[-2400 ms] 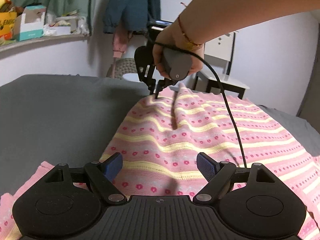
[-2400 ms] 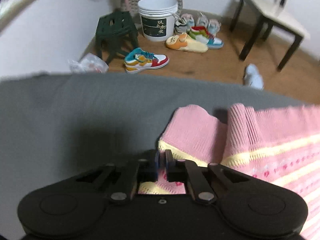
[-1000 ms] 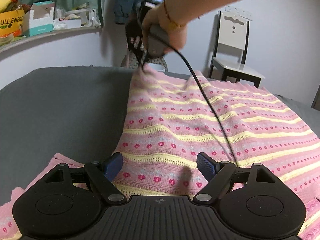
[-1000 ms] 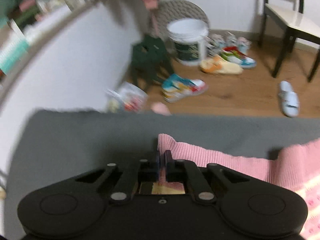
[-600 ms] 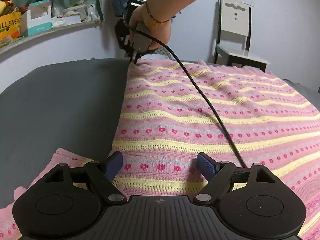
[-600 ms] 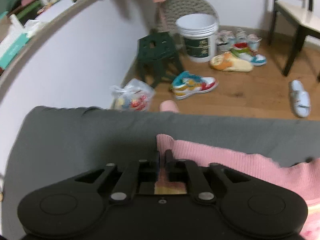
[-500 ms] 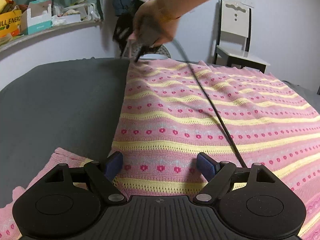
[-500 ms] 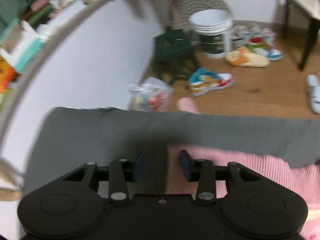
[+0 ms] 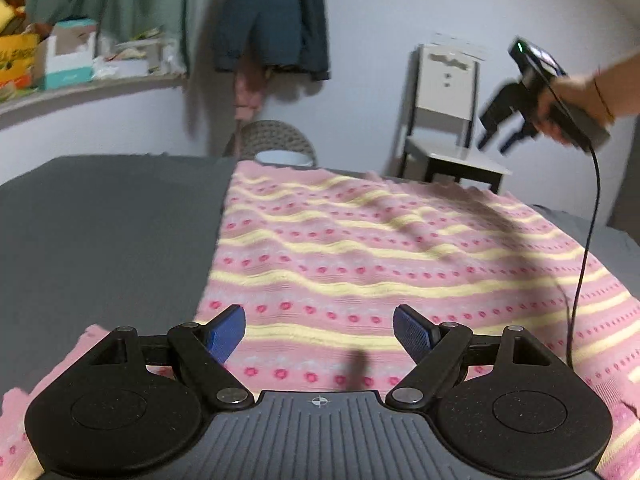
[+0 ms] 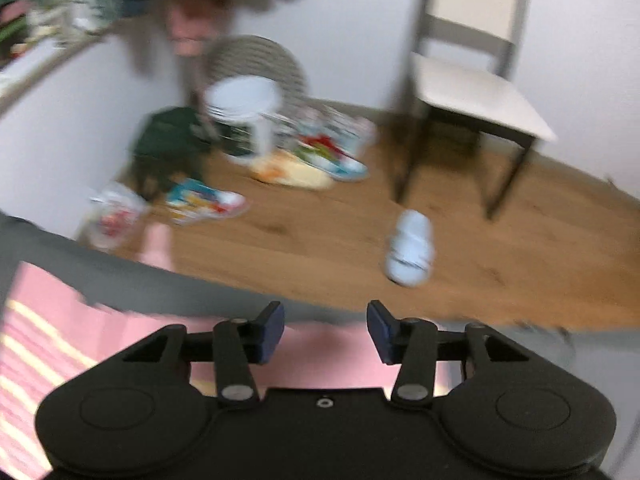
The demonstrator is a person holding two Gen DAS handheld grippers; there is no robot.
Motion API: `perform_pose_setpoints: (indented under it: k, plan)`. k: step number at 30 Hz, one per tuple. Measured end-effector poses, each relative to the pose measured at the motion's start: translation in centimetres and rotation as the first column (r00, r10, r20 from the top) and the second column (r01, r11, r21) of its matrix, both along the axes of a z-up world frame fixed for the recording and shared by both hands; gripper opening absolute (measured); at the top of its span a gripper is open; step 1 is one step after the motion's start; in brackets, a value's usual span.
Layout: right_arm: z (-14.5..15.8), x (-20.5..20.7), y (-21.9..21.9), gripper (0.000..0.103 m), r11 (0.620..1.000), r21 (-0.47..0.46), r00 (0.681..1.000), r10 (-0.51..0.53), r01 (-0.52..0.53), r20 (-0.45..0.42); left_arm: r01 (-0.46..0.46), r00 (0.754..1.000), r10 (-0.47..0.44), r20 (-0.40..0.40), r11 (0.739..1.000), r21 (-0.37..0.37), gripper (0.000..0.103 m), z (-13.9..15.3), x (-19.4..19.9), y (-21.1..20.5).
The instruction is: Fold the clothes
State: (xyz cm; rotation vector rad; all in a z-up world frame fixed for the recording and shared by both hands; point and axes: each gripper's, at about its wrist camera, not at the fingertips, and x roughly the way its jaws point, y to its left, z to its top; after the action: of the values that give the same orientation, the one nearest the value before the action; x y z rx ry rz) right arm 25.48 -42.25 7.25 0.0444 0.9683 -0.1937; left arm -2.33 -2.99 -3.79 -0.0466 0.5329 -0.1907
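Note:
A pink knit sweater [image 9: 360, 248] with yellow stripes and red dots lies spread flat on the dark grey surface [image 9: 108, 216]. My left gripper [image 9: 319, 330] hovers open over its near hem, with nothing between the blue pads. My right gripper [image 9: 498, 140] is up in the air at the far right, held by a hand, away from the cloth. In the right wrist view the right gripper [image 10: 326, 330] stands open and empty above the sweater's far edge [image 10: 52, 332]; that view is blurred.
A white chair [image 9: 448, 120] stands beyond the far right corner. On the wooden floor [image 10: 480, 248] are a white bucket [image 10: 244, 108], a green stool [image 10: 168, 140], shoes and a slipper [image 10: 410, 252]. A cluttered shelf [image 9: 80, 80] runs along the left wall. The cable [image 9: 580, 264] hangs across the sweater's right side.
The right gripper opened, let go of the sweater's far left corner, and swung up and to the right. The sweater now lies flat. The left gripper has stayed open in place.

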Motion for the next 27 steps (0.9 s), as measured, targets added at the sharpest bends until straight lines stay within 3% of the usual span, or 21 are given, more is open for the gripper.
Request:
perform_pose_setpoints:
  k: [3,10,11,12,13,14,18,21,27]
  plan:
    - [-2.6,-0.9,-2.9,0.046,0.998,-0.007,0.998,-0.062,0.062,-0.019,0.026,0.999,-0.027,0.04,1.0,0.012,0.082,0.1,-0.1,-0.5]
    - [-6.8,-0.6,-6.6,0.042,0.997,0.019,0.997,-0.074,0.074,-0.003,0.08,0.996,-0.08,0.047,0.997,0.017,0.082,-0.7,-0.1,-1.7]
    - [-7.1,-0.5,-6.8,0.037,0.997,0.04,0.998,-0.064,0.063,0.02,0.097,0.994,-0.098,0.047,0.995,0.023,0.082,-0.8,-0.2,-1.8]
    - [-7.2,-0.5,-7.0,0.02,0.997,0.063,0.998,-0.051,0.049,0.038,0.102,0.994,-0.103,0.044,0.994,0.029,0.082,-0.9,-0.3,-2.1]
    - [-7.3,-0.3,-7.1,0.01,0.995,0.093,0.999,-0.031,0.026,0.045,0.103,0.994,-0.104,0.036,0.994,0.037,0.082,-1.2,-0.3,-2.2]
    - [-7.2,-0.3,-7.0,0.006,0.995,0.101,0.998,-0.01,0.004,0.055,0.104,0.994,-0.105,0.024,0.994,0.044,0.082,-1.3,-0.2,-2.4]
    - [-5.7,-0.4,-6.2,0.005,0.998,-0.031,0.991,0.059,-0.056,0.119,0.102,0.995,-0.103,0.014,0.993,0.056,0.082,-1.6,-0.3,-2.6]
    - [-4.4,-0.6,-8.1,0.005,0.994,-0.058,0.977,-0.077,0.09,0.198,0.091,0.996,-0.092,0.008,0.994,0.064,0.082,-1.7,-0.4,-2.6]
    - [-7.4,-0.2,-8.3,0.004,0.955,-0.199,0.969,-0.189,0.219,0.16,0.056,0.998,-0.055,-0.024,0.996,0.065,0.082,-1.9,-0.1,-2.2]
